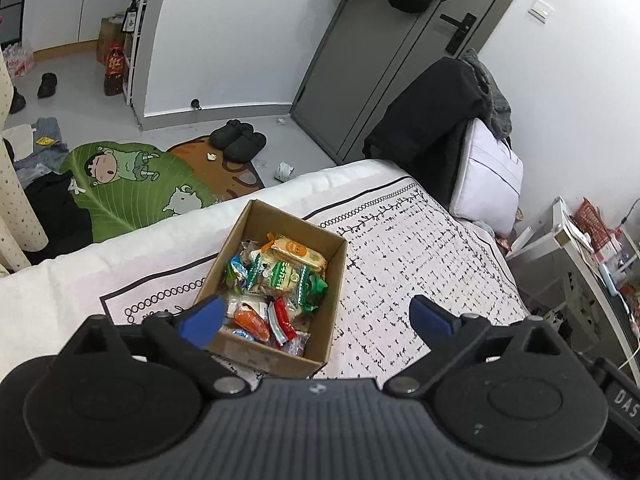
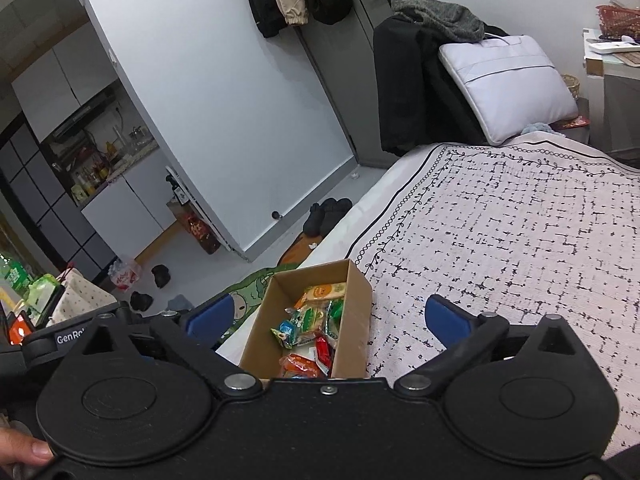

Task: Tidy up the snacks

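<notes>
An open cardboard box (image 1: 335, 280) sits on the patterned bedspread (image 1: 420, 264) near the bed's edge. It holds several wrapped snacks (image 1: 280, 276) in orange, green, red and blue packets. My left gripper (image 1: 316, 318) is open and empty, hovering above the box's near end. The box also shows in the right wrist view (image 2: 356, 312) with the snacks (image 2: 312, 328) inside. My right gripper (image 2: 328, 316) is open and empty, above and just behind the box.
A white laptop bag (image 2: 508, 80) and a black coat (image 2: 408, 80) lie at the bed's head. The bedspread (image 2: 520, 240) stretches to the right of the box. On the floor are a green cartoon mat (image 1: 132, 184) and black slippers (image 1: 238, 140). A cluttered side table (image 1: 592, 248) stands right.
</notes>
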Demonstrator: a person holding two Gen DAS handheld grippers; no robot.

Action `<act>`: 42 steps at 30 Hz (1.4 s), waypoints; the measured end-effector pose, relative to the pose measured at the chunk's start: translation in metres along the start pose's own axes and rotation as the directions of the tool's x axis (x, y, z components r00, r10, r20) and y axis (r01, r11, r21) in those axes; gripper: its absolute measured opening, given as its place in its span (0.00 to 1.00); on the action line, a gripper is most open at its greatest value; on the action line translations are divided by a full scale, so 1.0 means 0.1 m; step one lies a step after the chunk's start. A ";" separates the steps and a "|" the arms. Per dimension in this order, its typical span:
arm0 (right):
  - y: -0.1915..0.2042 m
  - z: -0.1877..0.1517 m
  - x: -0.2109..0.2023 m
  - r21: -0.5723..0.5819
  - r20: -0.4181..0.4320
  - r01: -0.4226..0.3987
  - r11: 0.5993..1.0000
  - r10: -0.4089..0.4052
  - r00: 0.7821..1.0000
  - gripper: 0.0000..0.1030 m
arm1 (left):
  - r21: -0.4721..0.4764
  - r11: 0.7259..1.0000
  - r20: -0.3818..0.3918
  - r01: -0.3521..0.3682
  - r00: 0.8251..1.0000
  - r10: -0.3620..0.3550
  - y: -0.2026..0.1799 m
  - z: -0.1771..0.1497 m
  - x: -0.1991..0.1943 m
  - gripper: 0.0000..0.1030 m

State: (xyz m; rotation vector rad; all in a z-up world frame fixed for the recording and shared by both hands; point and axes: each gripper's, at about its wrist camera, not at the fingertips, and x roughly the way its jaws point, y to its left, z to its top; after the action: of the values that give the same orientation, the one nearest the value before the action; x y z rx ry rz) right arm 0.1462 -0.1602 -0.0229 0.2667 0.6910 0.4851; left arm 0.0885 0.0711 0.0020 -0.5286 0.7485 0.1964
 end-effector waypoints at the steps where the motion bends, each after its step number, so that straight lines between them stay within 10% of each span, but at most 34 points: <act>1: 0.00 -0.01 -0.04 0.001 0.001 0.001 1.000 -0.001 1.000 1.00 | 0.009 1.000 0.002 0.000 1.000 0.000 -0.01 -0.01 -0.02 0.99; 42: 0.04 -0.49 -0.76 -0.115 0.005 0.066 0.991 -0.066 0.998 1.00 | 0.301 0.954 0.017 0.005 1.000 -0.011 -0.09 -0.62 -0.75 1.00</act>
State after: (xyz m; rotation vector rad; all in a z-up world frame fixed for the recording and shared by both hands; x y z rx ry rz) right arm 0.0616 -0.1918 -0.0162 0.1349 0.6664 0.4603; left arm 0.0007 0.0326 0.0200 -0.2394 0.7420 0.0768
